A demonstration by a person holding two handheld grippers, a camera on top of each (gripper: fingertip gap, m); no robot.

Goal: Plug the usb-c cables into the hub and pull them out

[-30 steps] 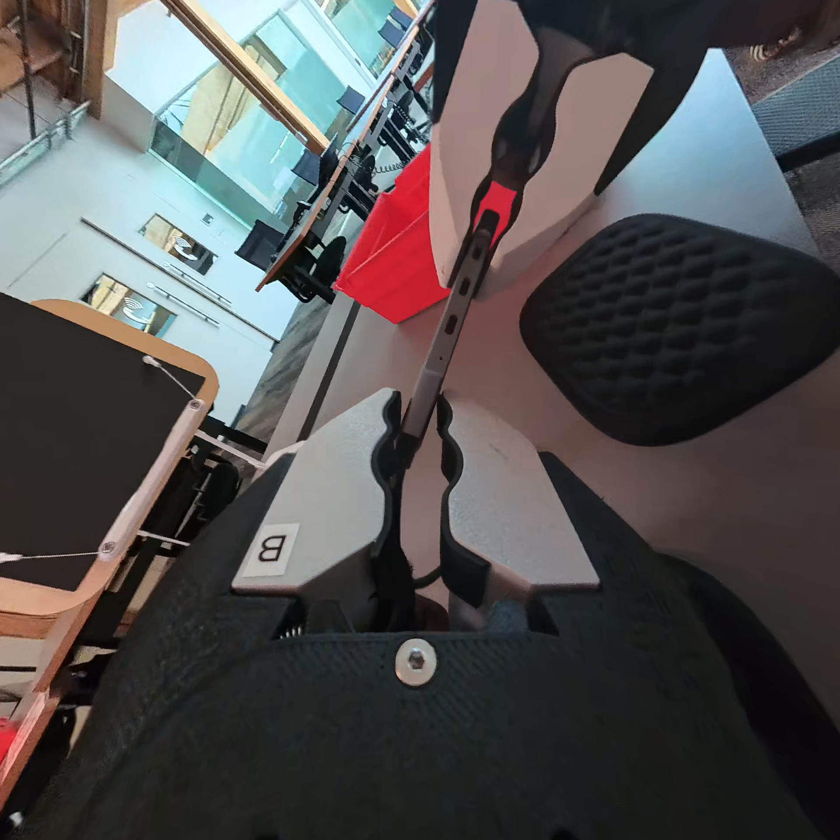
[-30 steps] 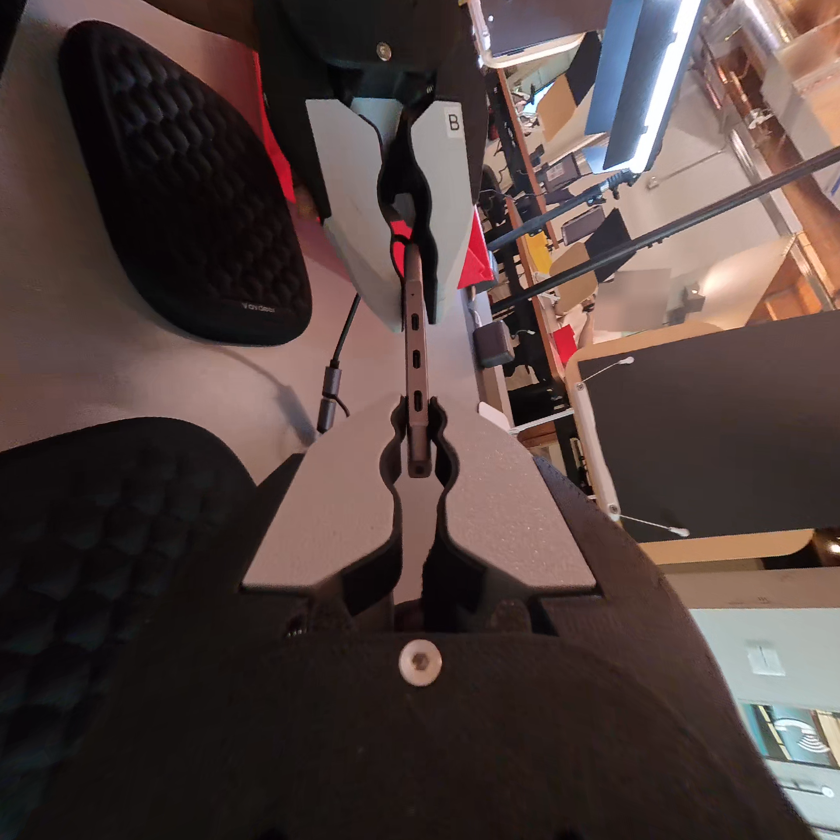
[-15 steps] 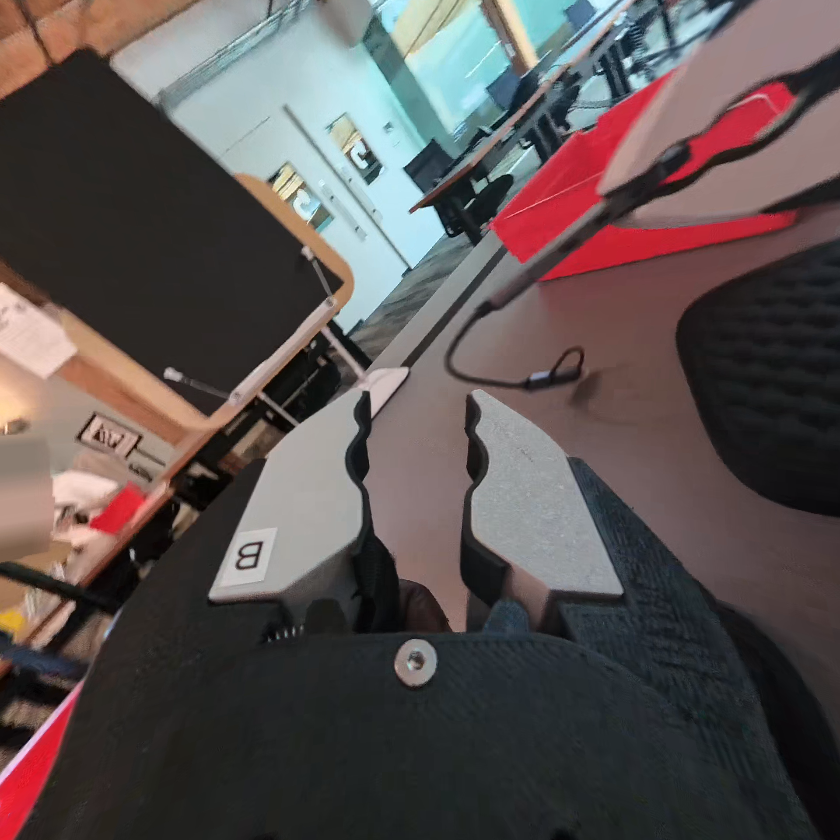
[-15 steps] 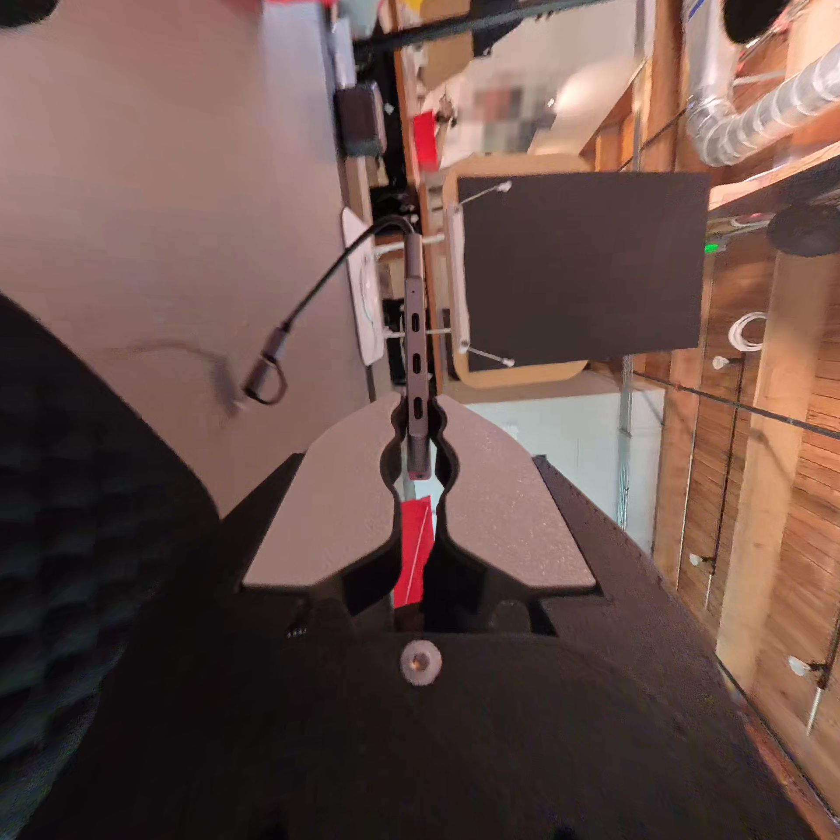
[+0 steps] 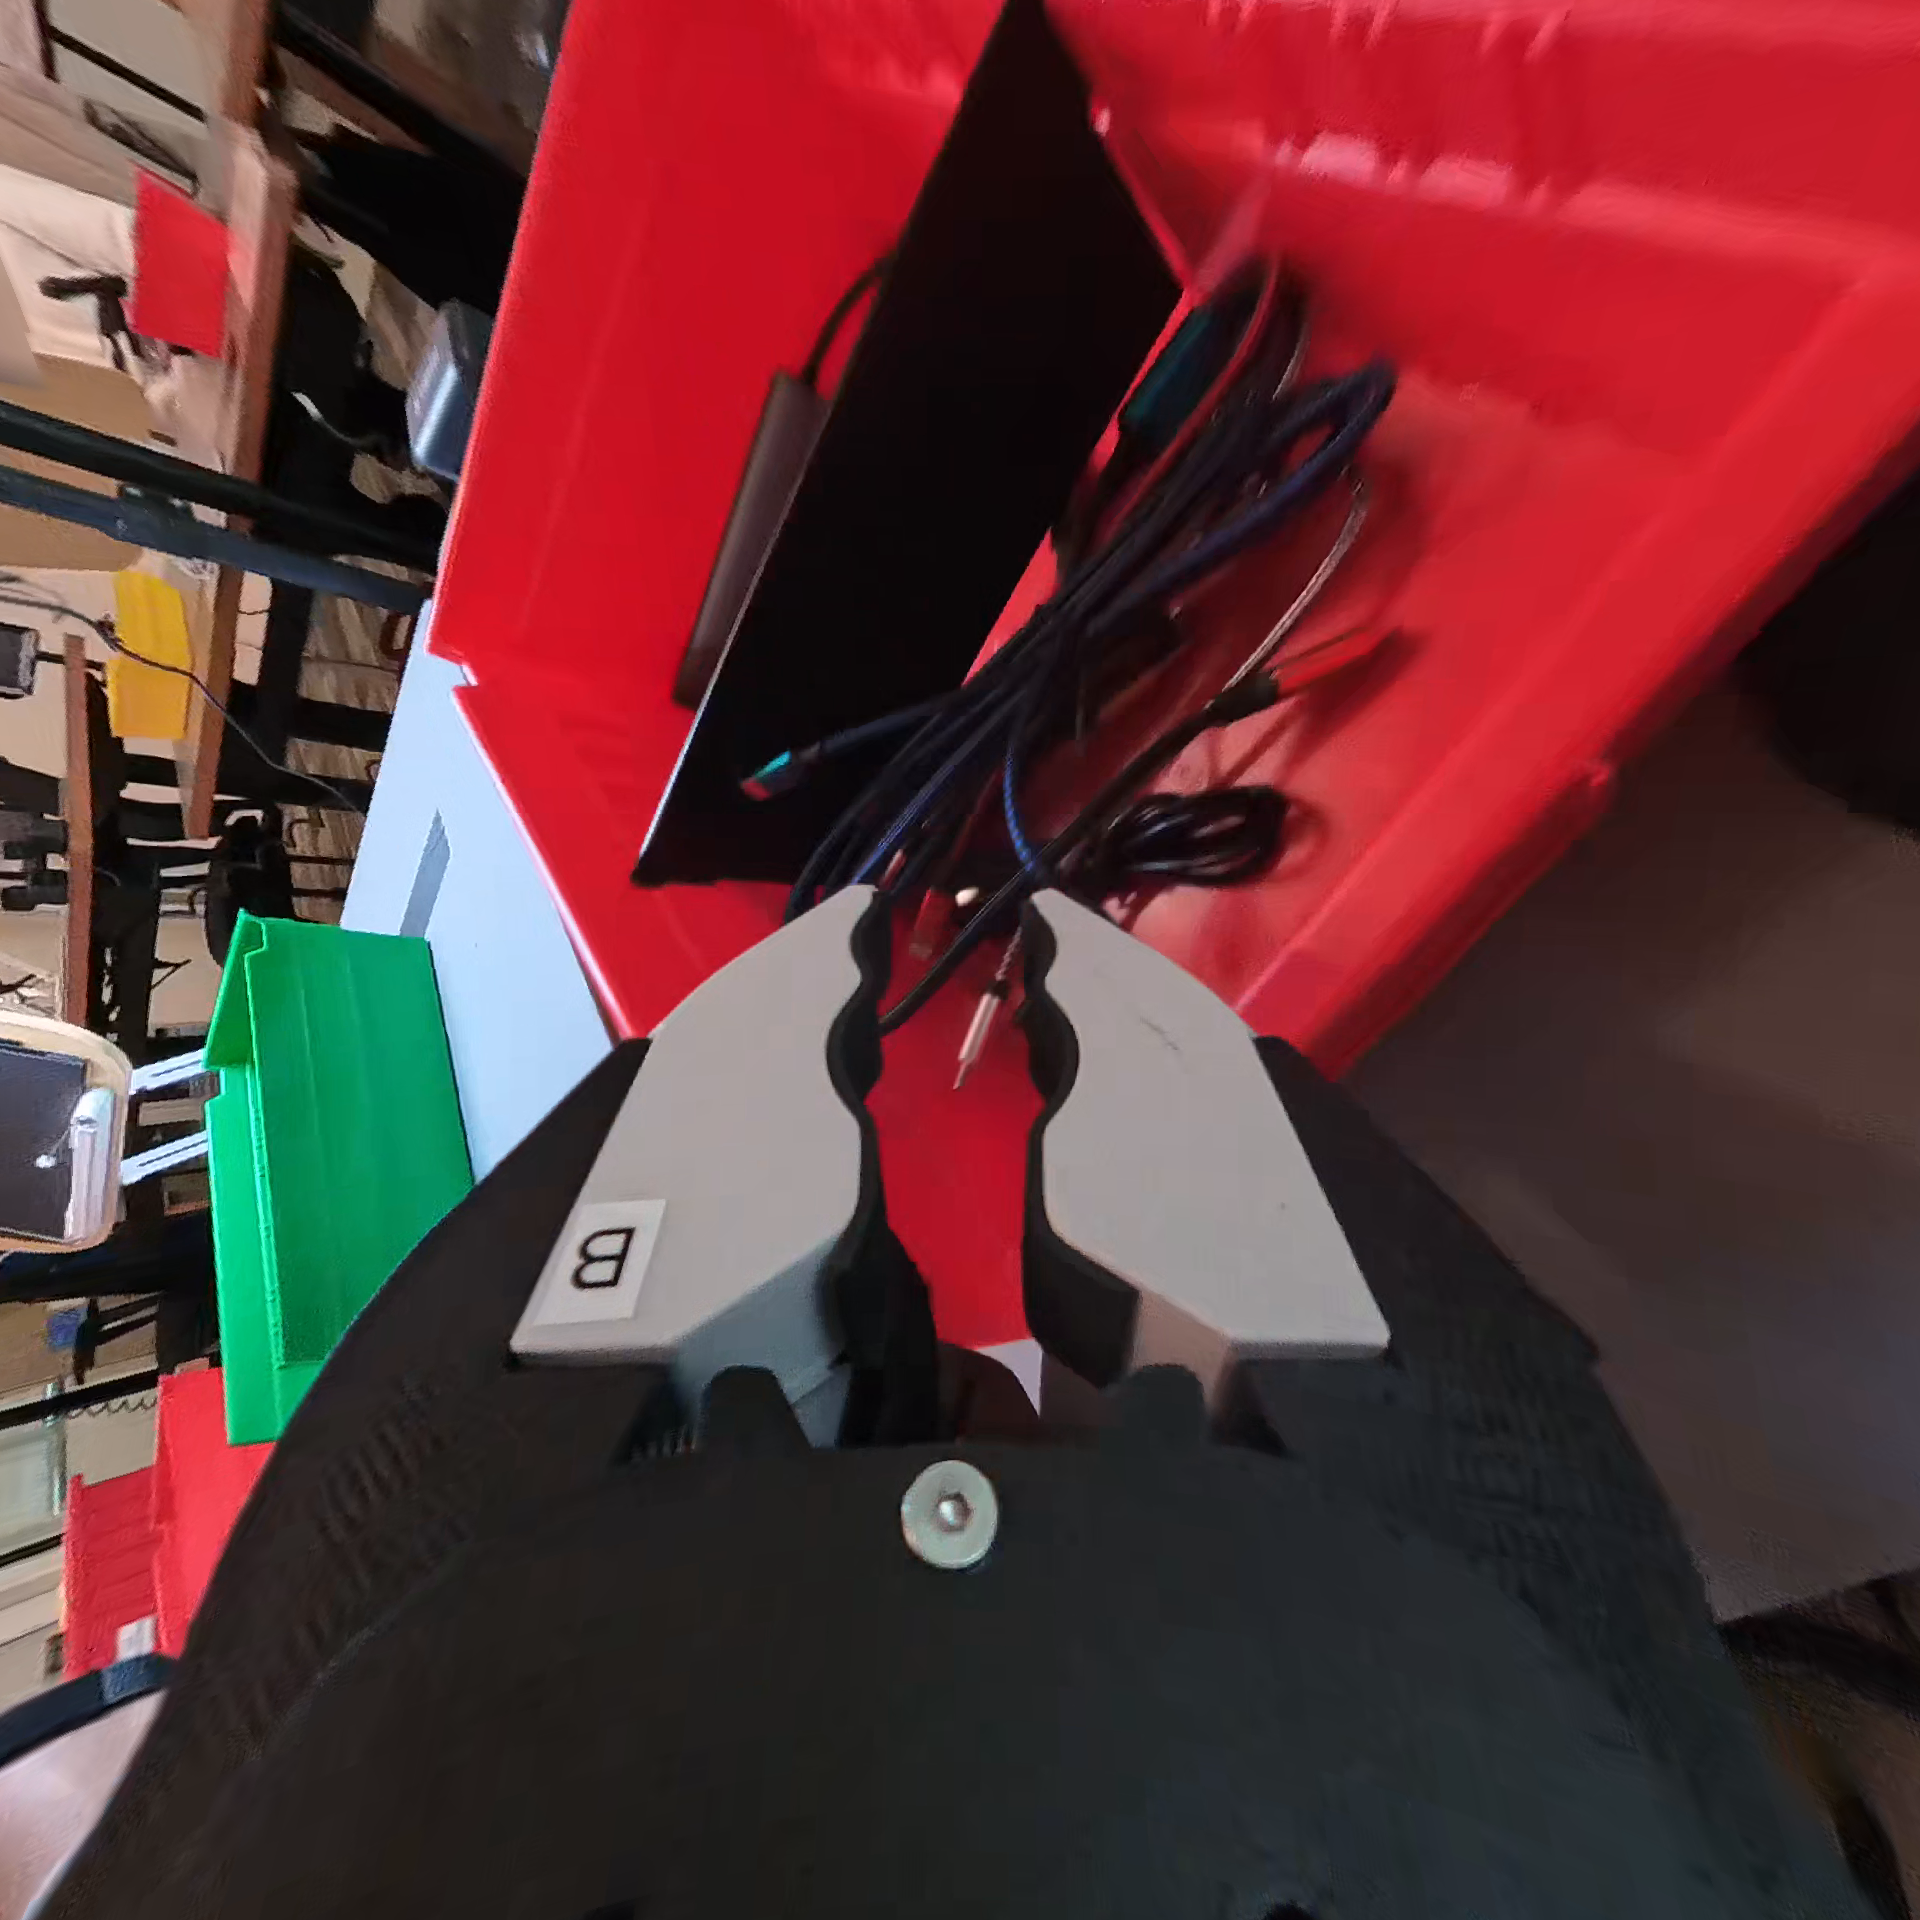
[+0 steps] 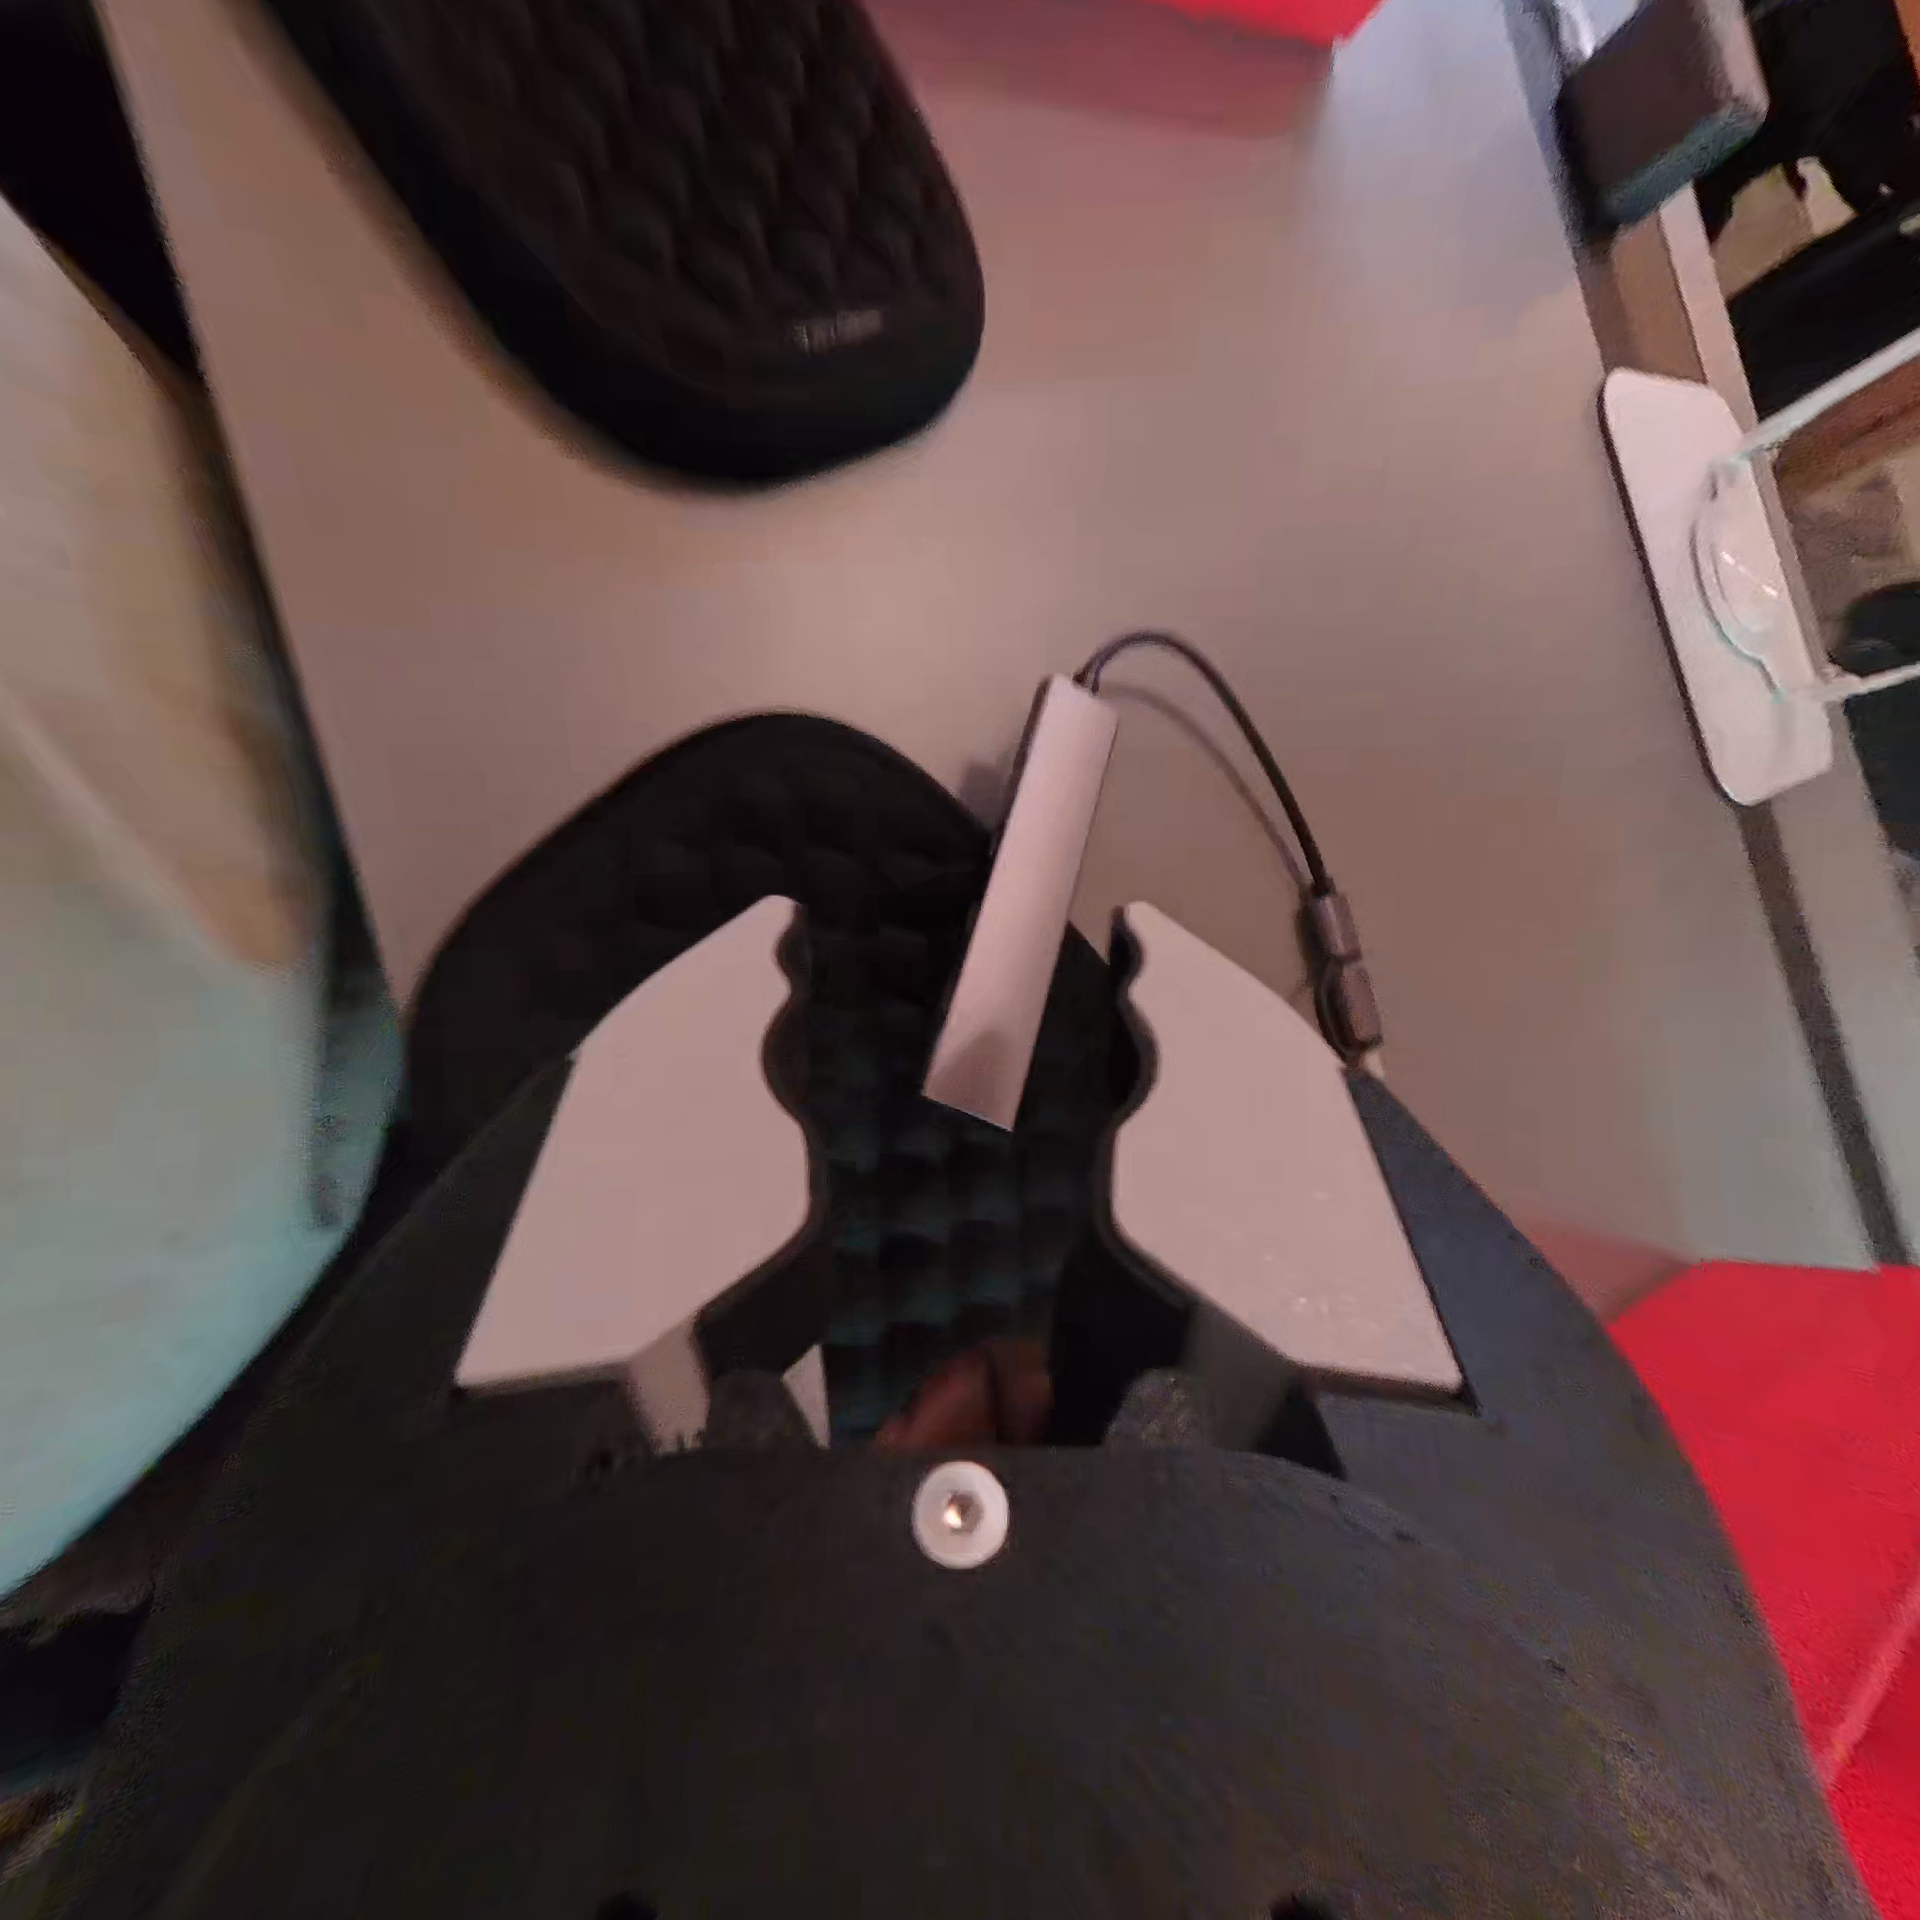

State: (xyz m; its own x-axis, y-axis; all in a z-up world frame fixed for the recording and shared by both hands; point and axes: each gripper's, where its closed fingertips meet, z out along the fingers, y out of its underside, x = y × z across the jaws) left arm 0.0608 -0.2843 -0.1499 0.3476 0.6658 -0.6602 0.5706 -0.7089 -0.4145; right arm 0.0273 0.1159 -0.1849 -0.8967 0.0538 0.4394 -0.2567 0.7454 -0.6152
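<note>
In the right wrist view the silver USB-C hub (image 6: 1023,894) lies between the fingers of my right gripper (image 6: 961,920). One end rests on a black quilted pad (image 6: 748,831). The jaws stand wide apart and neither pad touches the hub. The hub's short dark cable (image 6: 1247,769) curls to the right and ends in a grey plug (image 6: 1345,977) on the table. In the left wrist view my left gripper (image 5: 951,914) hangs over a red bin (image 5: 1558,520) that holds a tangle of dark cables (image 5: 1143,644). A silver plug (image 5: 977,1029) and a black cable show in the gap. The pads press on nothing.
The red bin also holds a black flat panel (image 5: 935,520) and a dark bar-shaped device (image 5: 748,520). A green bin (image 5: 322,1143) stands to its left. A second black quilted pad (image 6: 675,208) lies farther off on the grey table (image 6: 1247,416). A white plate-like object (image 6: 1704,582) sits at the table's right edge.
Both grippers held the hub a second ago. The left let go first and swung over to the red bin of cables. The right then opened and left the hub on the pad.
</note>
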